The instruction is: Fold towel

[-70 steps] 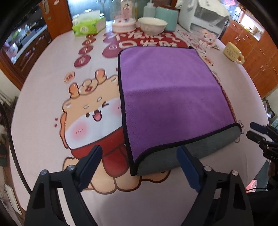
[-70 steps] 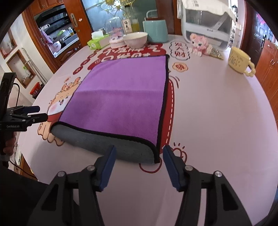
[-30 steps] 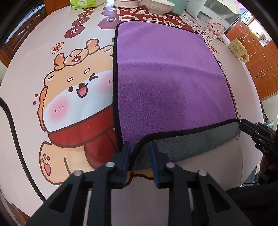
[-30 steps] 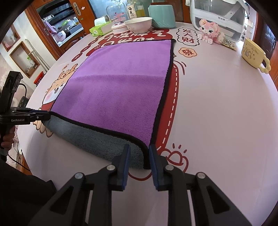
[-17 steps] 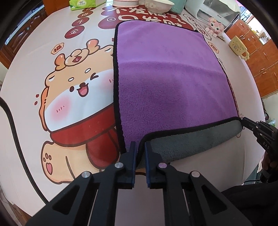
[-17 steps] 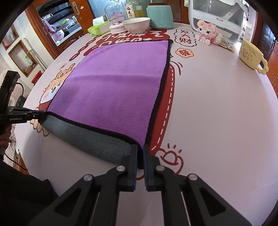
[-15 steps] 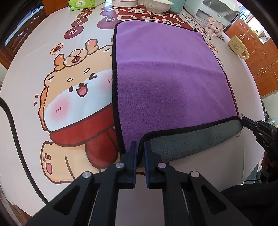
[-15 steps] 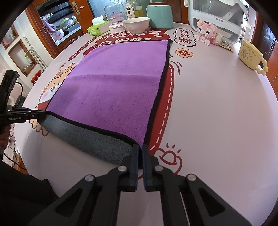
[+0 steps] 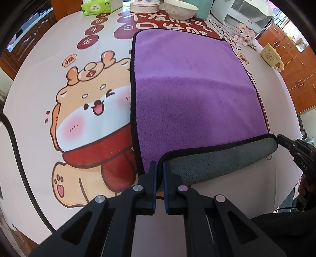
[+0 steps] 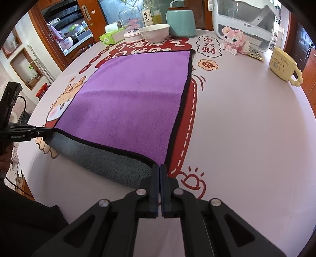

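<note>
A purple towel (image 9: pixel 189 94) with a black hem and grey underside lies spread on the round table; it also shows in the right wrist view (image 10: pixel 134 102). Its near edge is lifted and curls over, showing the grey side (image 9: pixel 221 158). My left gripper (image 9: pixel 160 166) is shut on the near left corner of the towel. My right gripper (image 10: pixel 159 168) is shut on the near right corner. Each gripper shows in the other's view, the right one (image 9: pixel 284 142) and the left one (image 10: pixel 39 132), at the ends of the lifted edge.
The tablecloth (image 10: pixel 246 128) has a cartoon dog print (image 9: pixel 86 118). At the far side stand a white bowl (image 10: pixel 154 31), a tissue pack (image 9: pixel 100 6), a teal canister (image 10: pixel 180 21), a white appliance (image 10: pixel 246 21) and a pink toy (image 10: pixel 234 40). A yellow mug (image 10: pixel 283 64) stands at the right.
Both grippers closed from wide open onto the near corners of the towel. The near edge has since risen a little off the table.
</note>
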`<act>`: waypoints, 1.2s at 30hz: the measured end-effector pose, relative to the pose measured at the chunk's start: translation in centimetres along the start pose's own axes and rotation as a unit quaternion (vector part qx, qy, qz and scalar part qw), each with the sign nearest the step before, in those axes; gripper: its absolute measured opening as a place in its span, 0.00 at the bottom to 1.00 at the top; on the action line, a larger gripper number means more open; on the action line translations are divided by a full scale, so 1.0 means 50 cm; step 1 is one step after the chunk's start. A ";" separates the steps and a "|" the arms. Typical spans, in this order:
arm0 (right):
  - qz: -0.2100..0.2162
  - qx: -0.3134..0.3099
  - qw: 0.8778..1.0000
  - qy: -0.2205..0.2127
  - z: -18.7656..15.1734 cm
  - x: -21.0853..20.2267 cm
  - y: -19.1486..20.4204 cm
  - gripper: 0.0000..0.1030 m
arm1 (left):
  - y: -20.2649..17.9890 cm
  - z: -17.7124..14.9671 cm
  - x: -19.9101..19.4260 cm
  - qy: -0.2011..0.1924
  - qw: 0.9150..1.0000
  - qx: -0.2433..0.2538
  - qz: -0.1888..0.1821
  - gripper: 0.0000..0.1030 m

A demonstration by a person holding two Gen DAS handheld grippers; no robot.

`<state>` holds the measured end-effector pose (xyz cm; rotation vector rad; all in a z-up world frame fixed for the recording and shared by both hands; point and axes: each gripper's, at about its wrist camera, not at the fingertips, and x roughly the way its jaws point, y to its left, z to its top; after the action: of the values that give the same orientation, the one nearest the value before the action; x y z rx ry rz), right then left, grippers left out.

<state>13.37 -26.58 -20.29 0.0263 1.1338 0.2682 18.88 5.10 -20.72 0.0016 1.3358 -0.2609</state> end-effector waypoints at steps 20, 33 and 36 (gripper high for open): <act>-0.029 -0.049 0.992 -0.113 0.199 -0.100 0.009 0.00 | -0.012 0.199 -0.159 -0.081 0.995 0.028 0.041 0.04; -0.056 -0.069 0.981 -0.170 0.373 -0.066 -0.019 0.00 | 0.008 0.388 -0.138 -0.129 0.989 0.053 0.058 0.04; -0.060 -0.065 0.981 -0.174 0.407 -0.036 -0.030 0.00 | 0.018 0.427 -0.104 -0.130 0.988 0.051 0.059 0.04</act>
<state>31.22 -26.08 -10.23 -0.1073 0.7649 0.2203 38.46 3.73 -10.82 0.1283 1.0573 -0.2193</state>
